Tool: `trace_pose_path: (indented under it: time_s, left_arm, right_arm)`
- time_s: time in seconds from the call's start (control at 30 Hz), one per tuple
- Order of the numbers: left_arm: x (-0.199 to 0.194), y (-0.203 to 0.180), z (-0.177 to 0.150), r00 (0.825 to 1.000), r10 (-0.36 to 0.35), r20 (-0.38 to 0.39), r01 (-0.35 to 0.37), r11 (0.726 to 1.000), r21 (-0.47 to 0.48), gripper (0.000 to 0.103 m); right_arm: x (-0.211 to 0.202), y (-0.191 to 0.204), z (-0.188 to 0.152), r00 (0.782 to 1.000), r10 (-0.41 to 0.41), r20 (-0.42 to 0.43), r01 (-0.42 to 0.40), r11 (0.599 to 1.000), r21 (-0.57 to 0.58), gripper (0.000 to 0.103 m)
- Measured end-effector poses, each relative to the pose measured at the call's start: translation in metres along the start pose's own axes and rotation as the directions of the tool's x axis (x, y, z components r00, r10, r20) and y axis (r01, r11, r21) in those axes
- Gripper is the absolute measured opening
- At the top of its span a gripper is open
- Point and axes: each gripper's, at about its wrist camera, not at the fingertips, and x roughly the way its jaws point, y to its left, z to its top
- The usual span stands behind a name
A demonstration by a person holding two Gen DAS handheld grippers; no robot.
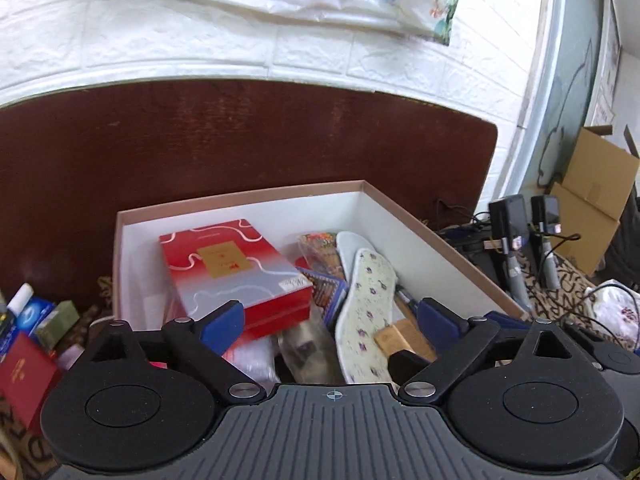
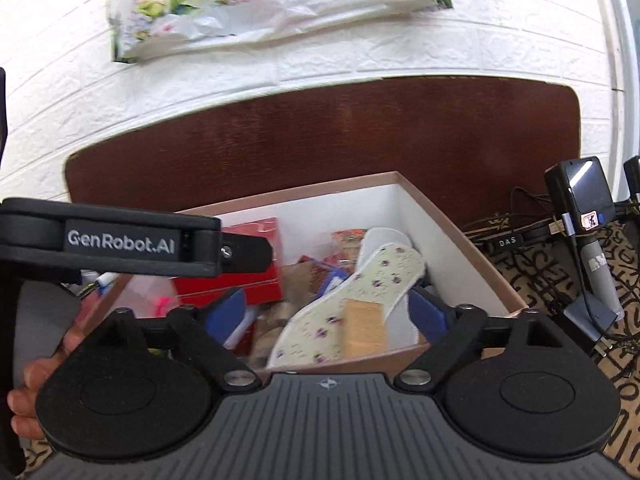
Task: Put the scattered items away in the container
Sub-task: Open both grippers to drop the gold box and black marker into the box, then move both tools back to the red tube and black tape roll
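I have both grippers hovering over the open cardboard box (image 1: 400,216), which fills the middle of each wrist view, white inside with a brown rim. My left gripper (image 1: 332,320) has its blue-padded fingers (image 1: 222,320) spread wide with nothing between them. My right gripper (image 2: 328,312) is spread wide too and carries nothing.

Inside the box, toward the left of the left wrist frame, a red and silver gift box (image 1: 236,272) lies tilted on top of other contents. To its right a floral insole (image 1: 366,312) leans at an angle, with a second plain white insole (image 1: 352,242) just behind it. A small tan packet (image 1: 394,338) lies against the floral insole near the frame's lower centre; in the right wrist view it is blurred, so I cannot tell whether it rests on the insole or is above it. Beneath these lies a jumble of wrappers I cannot make out.

At the lower left of the left wrist frame, outside the box, I see a dark red box (image 1: 26,372), a blue carton (image 1: 34,314) and an olive carton (image 1: 62,322) close together.

At the left of the right wrist frame, the left gripper's black body crosses the view, labelled GenRobot.AI, with the hand (image 2: 38,376) holding it below. A dark wooden headboard (image 1: 248,140) stands behind the box against a white brick wall (image 1: 200,48).
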Motion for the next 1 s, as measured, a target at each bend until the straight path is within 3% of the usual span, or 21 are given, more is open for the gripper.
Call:
trace_pose_path:
  time_s: [0.2,0.37,0.6,0.77,0.93,1.0]
  left_arm:
    - [-0.061,0.003,-0.025,0.999,0.035,0.036,-0.034,0.999,-0.014,0.103]
    - [-0.122,0.025,-0.063,0.990,0.122,0.070,-0.116,0.989,-0.087,0.103]
    - [-0.174,0.081,-0.144,0.971,0.235,-0.042,-0.238,0.945,-0.226,0.103]
    - [-0.192,0.114,-0.177,0.958,0.273,-0.092,-0.288,0.921,-0.261,0.103]
    - [-0.197,0.131,-0.187,0.934,0.340,-0.110,-0.357,0.886,-0.294,0.103]
    - [-0.199,0.138,-0.190,0.930,0.354,-0.100,-0.367,0.880,-0.303,0.103]
  right_arm:
    - [-0.039,0.028,0.000,0.998,0.053,0.020,-0.052,0.998,-0.039,0.100]
    - [-0.070,0.068,-0.015,0.991,0.136,-0.010,-0.137,0.987,-0.079,0.102]
    - [-0.086,0.150,-0.078,0.947,0.283,-0.150,-0.303,0.943,-0.137,0.102]
    - [-0.081,0.192,-0.117,0.923,0.289,-0.255,-0.323,0.941,-0.102,0.102]
    - [-0.071,0.212,-0.133,0.941,0.171,-0.291,-0.219,0.966,-0.138,0.102]
    - [-0.070,0.212,-0.135,0.943,0.176,-0.281,-0.225,0.962,-0.152,0.102]
